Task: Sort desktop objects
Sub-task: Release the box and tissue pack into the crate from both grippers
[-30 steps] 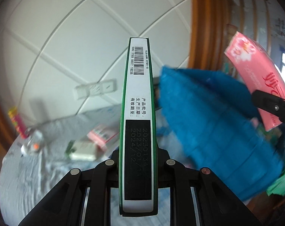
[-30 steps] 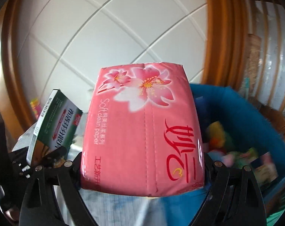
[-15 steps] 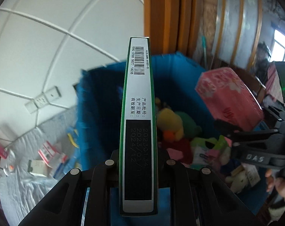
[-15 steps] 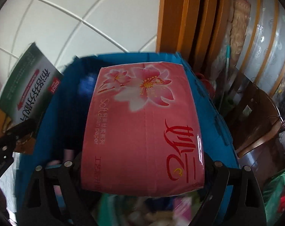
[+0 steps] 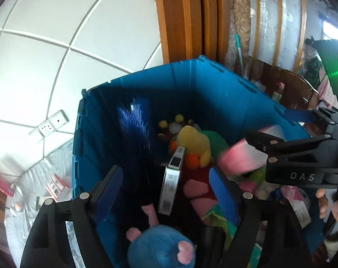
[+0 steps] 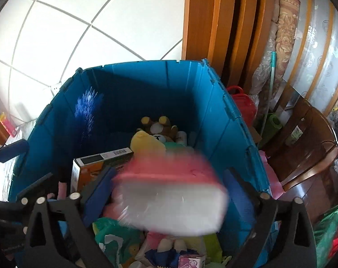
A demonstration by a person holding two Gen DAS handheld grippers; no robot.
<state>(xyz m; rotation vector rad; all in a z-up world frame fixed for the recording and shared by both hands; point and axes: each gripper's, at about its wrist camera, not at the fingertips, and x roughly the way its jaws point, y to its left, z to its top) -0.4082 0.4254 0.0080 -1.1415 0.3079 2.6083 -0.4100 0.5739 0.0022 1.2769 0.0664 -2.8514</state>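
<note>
Both grippers hang over a deep blue bin point(image 5: 213, 93). My left gripper point(image 5: 164, 174) has its jaws opening; the thin green-and-white box point(image 5: 172, 178) is loose between the blue pads point(image 5: 108, 192), touching neither, and tips down into the bin. My right gripper point(image 6: 170, 176) is opening too. The pink tissue pack point(image 6: 169, 196) is a blur between its pads point(image 6: 97, 198), tilted and slipping free. From the right wrist the box point(image 6: 102, 163) shows at the left inside the bin point(image 6: 220, 134). From the left wrist the right gripper point(image 5: 258, 149) and pack point(image 5: 240, 158) sit at the right.
The bin holds a yellow plush point(image 5: 193, 145), a bear plush point(image 6: 156, 126), a blue mouse plush point(image 5: 160, 248), a blue feather duster point(image 5: 135, 129) and bags. Small boxes point(image 5: 56, 184) lie on the grey cloth to the left. Wooden panels and a chair point(image 6: 303, 156) stand right.
Both grippers swung from the cloth-covered table to above the bin, then let go. The box has left the left jaws and the pink pack has tipped out of the right jaws.
</note>
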